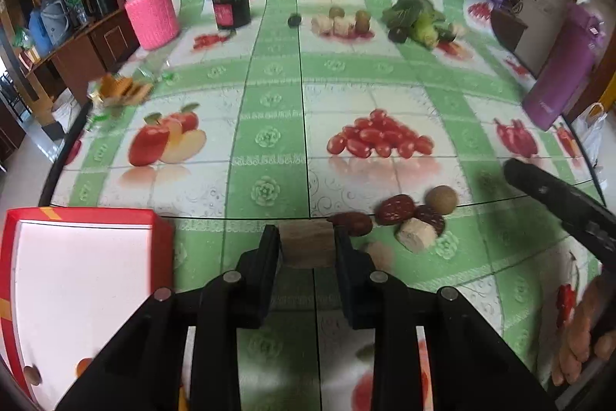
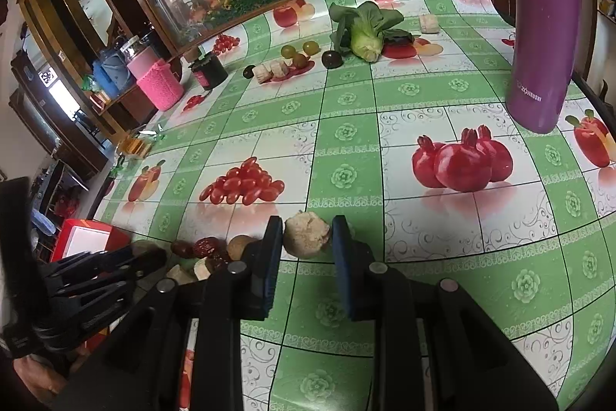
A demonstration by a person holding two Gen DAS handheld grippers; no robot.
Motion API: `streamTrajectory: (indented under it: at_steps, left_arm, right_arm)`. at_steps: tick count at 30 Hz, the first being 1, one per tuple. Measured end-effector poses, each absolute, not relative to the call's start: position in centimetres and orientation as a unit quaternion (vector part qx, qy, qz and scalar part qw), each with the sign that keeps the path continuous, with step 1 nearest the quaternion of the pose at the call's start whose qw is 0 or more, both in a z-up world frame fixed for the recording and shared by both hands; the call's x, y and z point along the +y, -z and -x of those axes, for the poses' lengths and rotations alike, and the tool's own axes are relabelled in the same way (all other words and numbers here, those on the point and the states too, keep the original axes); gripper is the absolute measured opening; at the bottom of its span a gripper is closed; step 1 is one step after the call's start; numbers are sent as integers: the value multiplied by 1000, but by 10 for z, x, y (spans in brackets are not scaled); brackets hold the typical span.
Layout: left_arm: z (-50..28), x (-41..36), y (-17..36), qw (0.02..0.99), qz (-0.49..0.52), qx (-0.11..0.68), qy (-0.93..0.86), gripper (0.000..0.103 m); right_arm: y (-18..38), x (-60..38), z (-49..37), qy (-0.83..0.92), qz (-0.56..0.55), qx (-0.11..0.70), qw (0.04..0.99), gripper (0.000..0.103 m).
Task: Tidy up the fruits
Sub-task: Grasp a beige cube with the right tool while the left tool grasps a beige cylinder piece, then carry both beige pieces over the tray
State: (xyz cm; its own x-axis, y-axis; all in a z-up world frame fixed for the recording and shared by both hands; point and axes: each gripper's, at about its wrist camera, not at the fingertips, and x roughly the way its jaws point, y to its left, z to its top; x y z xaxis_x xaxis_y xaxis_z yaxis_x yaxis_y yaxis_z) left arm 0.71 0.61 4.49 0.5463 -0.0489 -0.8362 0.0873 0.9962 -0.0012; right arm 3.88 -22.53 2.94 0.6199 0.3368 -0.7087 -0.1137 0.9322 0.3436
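The red box point(image 1: 86, 218) sits at far left, its lower part cut off by the frame. Beside it, the left gripper point(image 1: 307, 243) is clamped on a blurred brown chunk point(image 1: 307, 244), identity unclear. Right of it, red dates point(image 1: 395, 210) and a round brown fruit point(image 1: 441, 199) lie clustered. The right gripper point(image 2: 308, 237) squeezes a pale lumpy piece point(image 2: 307, 234) above the tablecloth point(image 2: 423, 95).

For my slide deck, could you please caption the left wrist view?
Left gripper holds a brown chunk beside the red box.
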Motion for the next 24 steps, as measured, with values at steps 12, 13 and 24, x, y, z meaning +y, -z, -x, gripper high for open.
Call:
streamTrajectory:
  at_steps: [12,13,24]
  left_arm:
    - [115,106,-118,931,-26,361,-50,28]
    - [122,116,-117,931,-23,360,-61,28]
    - [154,207,-89,913,19,376,-157,28]
  right_arm:
    - [-47,-157,8,-215,-140,379,889,28]
    - [-48,-142,15,-233,-133,379,886,28]
    - [-55,22,94,-401,-11,392,828,28]
